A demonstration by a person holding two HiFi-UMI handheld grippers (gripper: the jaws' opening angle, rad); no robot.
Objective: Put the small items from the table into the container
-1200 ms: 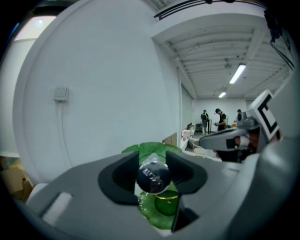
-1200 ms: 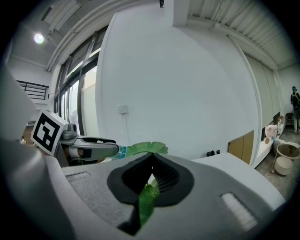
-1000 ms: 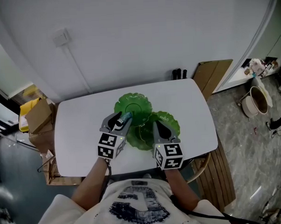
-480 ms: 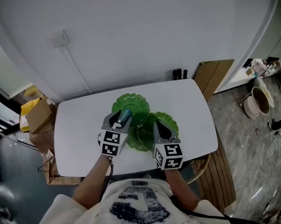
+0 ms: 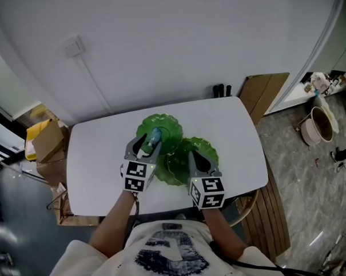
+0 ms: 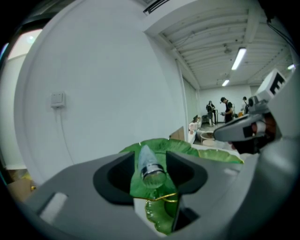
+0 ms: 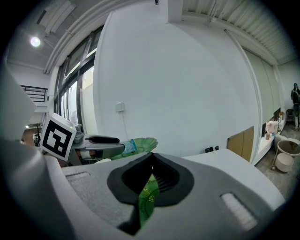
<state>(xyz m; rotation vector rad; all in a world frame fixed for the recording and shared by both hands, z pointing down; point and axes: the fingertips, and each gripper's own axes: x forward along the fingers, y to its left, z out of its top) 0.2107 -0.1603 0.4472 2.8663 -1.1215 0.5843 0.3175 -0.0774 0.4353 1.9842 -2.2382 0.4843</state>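
Edging farther over the far green dish [image 5: 168, 124], the left claw [image 5: 147, 143] grips the small bottle [image 5: 154, 137] while the right claw [image 5: 194, 156] stays clenched on the near green dish [image 5: 179, 164]

Background stuff: plain white wall [image 5: 174, 43] with a little switch plate [image 5: 73, 46] and a cable [image 5: 96, 86] running down from it. Off to the left there's a stack of cardboard boxes [image 5: 46, 144] with something yellow [image 5: 36, 131] on top. Two small dark things [image 5: 221, 91] sit at the foot of the wall, and just right of them a brown board [image 5: 261, 92] leans there. Further right a round pot [image 5: 316, 124] stands on the grey stone floor [image 5: 300, 175]. Some slatted wood [image 5: 272, 213] is down at the lower right. The left gripper view catches a few people [image 6: 228, 108] standing way off under ceiling strip lights [image 6: 238, 58].
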